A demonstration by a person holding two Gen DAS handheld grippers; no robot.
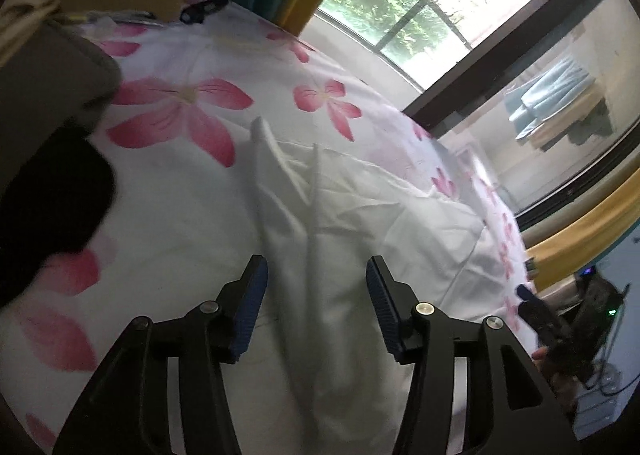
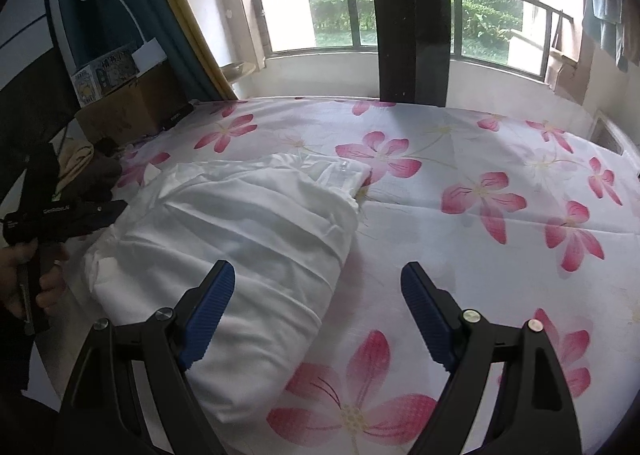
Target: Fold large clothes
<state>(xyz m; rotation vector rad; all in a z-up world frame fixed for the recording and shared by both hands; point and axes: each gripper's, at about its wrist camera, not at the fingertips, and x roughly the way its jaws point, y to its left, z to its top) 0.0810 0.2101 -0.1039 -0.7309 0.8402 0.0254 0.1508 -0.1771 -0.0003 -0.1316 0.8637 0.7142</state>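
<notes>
A big bed (image 2: 500, 255) fills most of both views. Its sheet is white with large pink flowers. Behind the bed is a wide window (image 2: 332, 11) with green trees outside, and a yellow and blue curtain (image 2: 188, 15) hangs at its left side.

On the bed lies a white garment (image 2: 240, 239). It is folded over into a long, puffy bundle with many creases, and it sits on the left part of the bed in the right wrist view.

The right hand-held gripper (image 2: 318, 307) hangs over the near end of the bundle. Its blue pads stand wide apart and nothing is between them.

The left hand-held gripper (image 1: 317, 295) is above the white cloth too. Its jaws are open and they pinch nothing. In the right wrist view a hand (image 2: 36, 275) holds its black handle at the left edge, just beside the bundle.
</notes>
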